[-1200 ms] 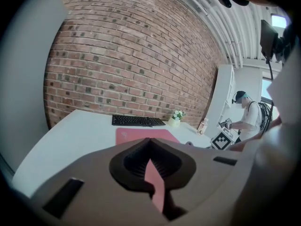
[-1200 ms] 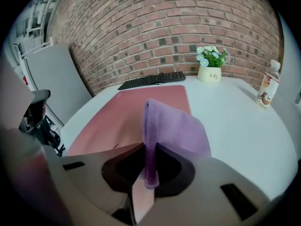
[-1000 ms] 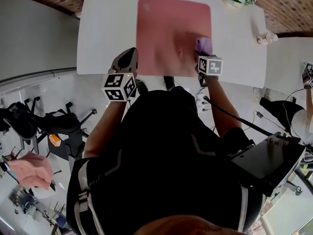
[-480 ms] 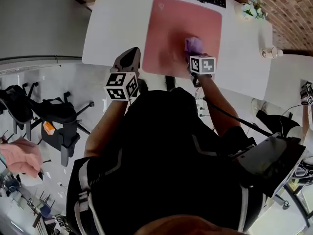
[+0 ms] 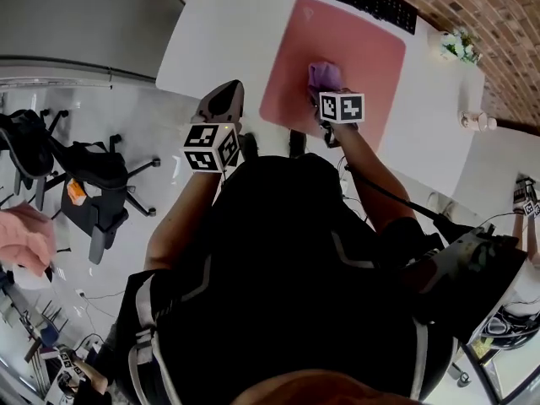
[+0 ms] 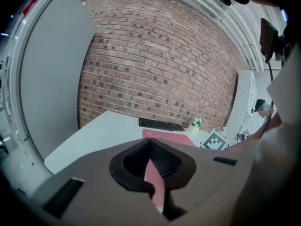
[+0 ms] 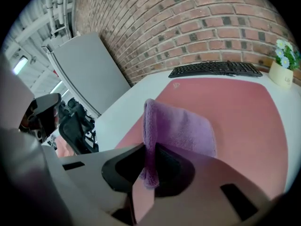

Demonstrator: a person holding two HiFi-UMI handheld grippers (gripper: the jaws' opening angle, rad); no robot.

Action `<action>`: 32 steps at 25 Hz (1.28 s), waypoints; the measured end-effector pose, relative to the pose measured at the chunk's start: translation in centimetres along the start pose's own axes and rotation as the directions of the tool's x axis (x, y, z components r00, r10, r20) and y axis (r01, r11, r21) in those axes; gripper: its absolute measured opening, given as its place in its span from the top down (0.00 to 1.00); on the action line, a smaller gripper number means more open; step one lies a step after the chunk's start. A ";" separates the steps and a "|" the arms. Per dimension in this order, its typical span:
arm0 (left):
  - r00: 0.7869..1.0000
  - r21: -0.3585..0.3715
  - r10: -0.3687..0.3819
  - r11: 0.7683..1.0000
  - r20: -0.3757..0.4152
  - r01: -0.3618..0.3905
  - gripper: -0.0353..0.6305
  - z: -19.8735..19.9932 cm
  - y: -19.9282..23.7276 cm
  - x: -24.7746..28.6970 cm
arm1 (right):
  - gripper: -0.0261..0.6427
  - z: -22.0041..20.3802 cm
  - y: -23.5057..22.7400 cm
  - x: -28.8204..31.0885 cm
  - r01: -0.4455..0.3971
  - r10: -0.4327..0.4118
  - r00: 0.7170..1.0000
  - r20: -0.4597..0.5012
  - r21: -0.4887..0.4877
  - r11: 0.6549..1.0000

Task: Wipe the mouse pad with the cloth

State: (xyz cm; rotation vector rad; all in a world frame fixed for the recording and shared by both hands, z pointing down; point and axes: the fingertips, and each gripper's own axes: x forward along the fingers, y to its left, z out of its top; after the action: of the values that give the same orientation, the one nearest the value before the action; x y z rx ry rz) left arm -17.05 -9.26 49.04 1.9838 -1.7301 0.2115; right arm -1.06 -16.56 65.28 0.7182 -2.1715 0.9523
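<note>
Holding: right tool [image 7: 150, 147] clamped on purple cloth [image 7: 181, 126]
Cloth: lying on pink mouse pad [image 5: 354, 49], toward its near edge
Left tool [image 6: 150, 144]: jaws together, empty, at tabletop [image 5: 228, 32] edge

Bright, even light; fisheye bending at edges, corners black.

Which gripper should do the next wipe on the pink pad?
Right. The right gripper is shut on the purple cloth, which lies on the mouse pad. The left gripper is shut, empty, off the pad.
</note>
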 end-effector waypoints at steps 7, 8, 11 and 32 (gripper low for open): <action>0.998 -0.024 0.062 0.998 0.020 -0.062 0.94 -0.2 1.3 -1.8 | 0.88 1.7 2.0 2.4 -0.047 0.046 0.999 -0.019 -0.014 0.999; 0.997 -0.027 0.070 0.997 0.020 -0.069 0.94 -0.2 1.5 -2.0 | 0.88 2.0 2.3 2.7 -0.051 0.051 0.998 -0.023 -0.013 0.999; 0.996 -0.036 0.092 0.995 0.021 -0.092 0.94 -0.4 2.2 -2.8 | 0.88 2.6 3.4 3.8 -0.070 0.070 0.997 -0.032 -0.015 0.997; 0.987 -0.073 0.159 0.985 0.034 -0.156 0.94 -0.2 4.5 -4.5 | 0.88 8.6 10.1 7.2 -0.271 0.270 0.963 0.022 0.118 0.956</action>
State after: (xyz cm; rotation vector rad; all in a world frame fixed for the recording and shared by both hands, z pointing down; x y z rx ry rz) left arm -22.18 -5.50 48.43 1.8144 -1.8949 0.1635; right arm -15.57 -18.97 61.81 0.4843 -2.2711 1.2300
